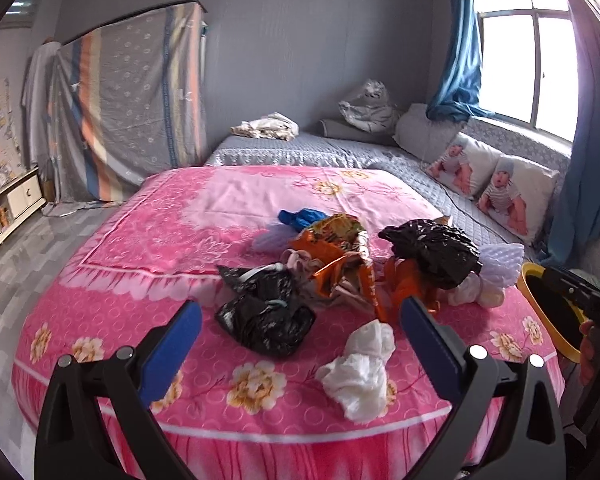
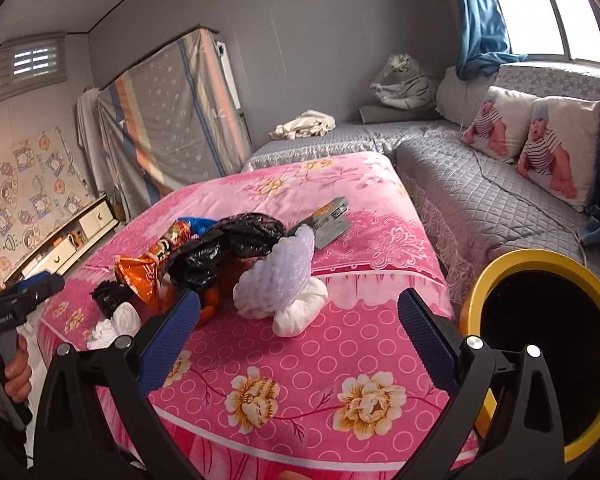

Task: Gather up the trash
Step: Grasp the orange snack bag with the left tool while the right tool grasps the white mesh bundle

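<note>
Trash lies in a heap on the pink flowered bedspread (image 1: 148, 240): a crumpled black bag (image 1: 266, 312), a second black bag (image 1: 432, 250), an orange snack wrapper (image 1: 336, 252), a blue bag (image 1: 300, 218), white foam netting (image 1: 500, 262) and a white tissue wad (image 1: 360, 368). My left gripper (image 1: 300, 320) is open, low over the bed's front edge, with the near black bag just beyond its fingertips. My right gripper (image 2: 298, 312) is open and empty, facing the white foam netting (image 2: 284, 276) and tissue (image 2: 296, 312). A yellow bin (image 2: 540, 344) with a black inside is at the bed's right.
A grey quilted sofa (image 2: 480, 196) with baby-print pillows (image 2: 556, 144) runs along the right under the window. A covered mattress (image 1: 132, 104) leans on the back wall. A low white cabinet (image 1: 12, 204) stands at the left. A flat card package (image 2: 328, 220) lies behind the heap.
</note>
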